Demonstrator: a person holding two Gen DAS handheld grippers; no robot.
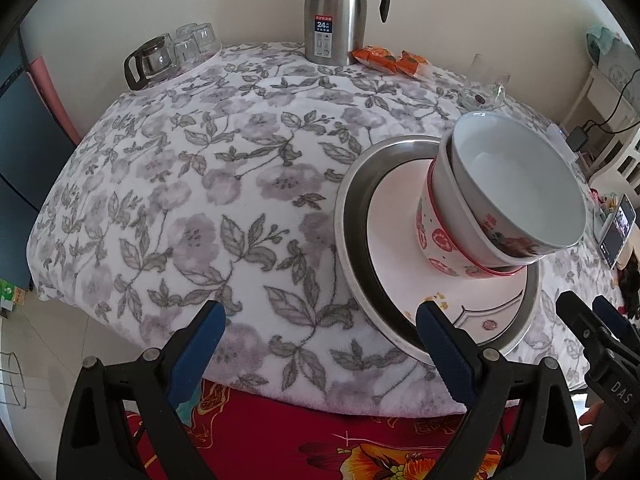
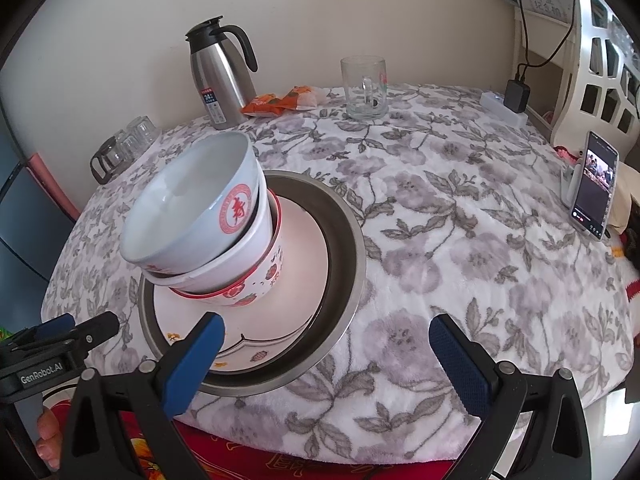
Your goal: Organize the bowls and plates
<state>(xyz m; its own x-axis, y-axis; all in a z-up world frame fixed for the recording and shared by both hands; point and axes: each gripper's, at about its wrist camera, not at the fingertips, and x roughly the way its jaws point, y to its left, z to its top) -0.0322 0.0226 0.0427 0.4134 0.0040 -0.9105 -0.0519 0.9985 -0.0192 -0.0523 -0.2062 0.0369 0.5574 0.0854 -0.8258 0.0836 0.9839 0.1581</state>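
Both hand-held grippers, left (image 1: 320,322) and right (image 2: 326,334), hang released, jaws spread. Stacked bowls (image 1: 500,200) lean on the plate (image 1: 396,236) at the table's (image 1: 200,200) 5 o'clock. Left view reads "DAS"; right reads "GenRobot.AI", phone (image 2: 594,186) at 3 o'clock.

Steel flask (image 2: 222,80), orange snack packets (image 2: 280,104), glass mug (image 2: 366,88) — propped phone (image 2: 594,192) (screen lit)

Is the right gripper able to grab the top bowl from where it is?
Probably yes. The right gripper is open and empty, and the top bowl sits tilted and uncovered on the stack just ahead to its left. Nothing stands between them.
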